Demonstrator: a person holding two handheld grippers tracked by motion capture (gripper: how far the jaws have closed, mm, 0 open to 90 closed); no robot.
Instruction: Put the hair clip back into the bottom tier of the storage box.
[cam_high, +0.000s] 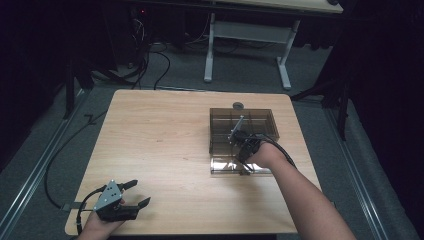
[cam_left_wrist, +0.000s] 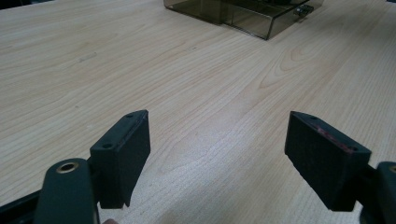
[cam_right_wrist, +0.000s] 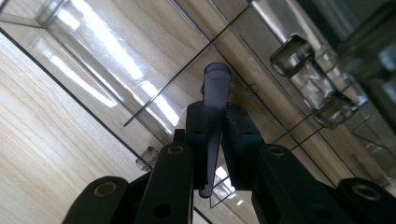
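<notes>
My right gripper (cam_high: 246, 145) is over the near part of the smoky clear box (cam_high: 243, 131), which sits on the right side of the wooden table (cam_high: 165, 150). From the high view I can see the box's clear lid (cam_high: 227, 165) lying open and flat on the table, just near of the box, and my hand above it. That view is too small to show what I am holding.

The right gripper view shows it up close. My 2 jaws are pressed tight on a thin grey see-through stick (cam_right_wrist: 214, 116) with a round tip. The stick stands up between them and points at the box. Behind it I see thin walls that cut the box into parts, and small clear blocks (cam_right_wrist: 308, 79) on the right.

My left gripper (cam_high: 134, 194) rests at the near left corner of the table, well apart from the box. In the left gripper view its 2 jaws are spread wide with just bare wood between them, and the box (cam_left_wrist: 243, 14) is far off at the top.

I cannot see any words or labels to read.
</notes>
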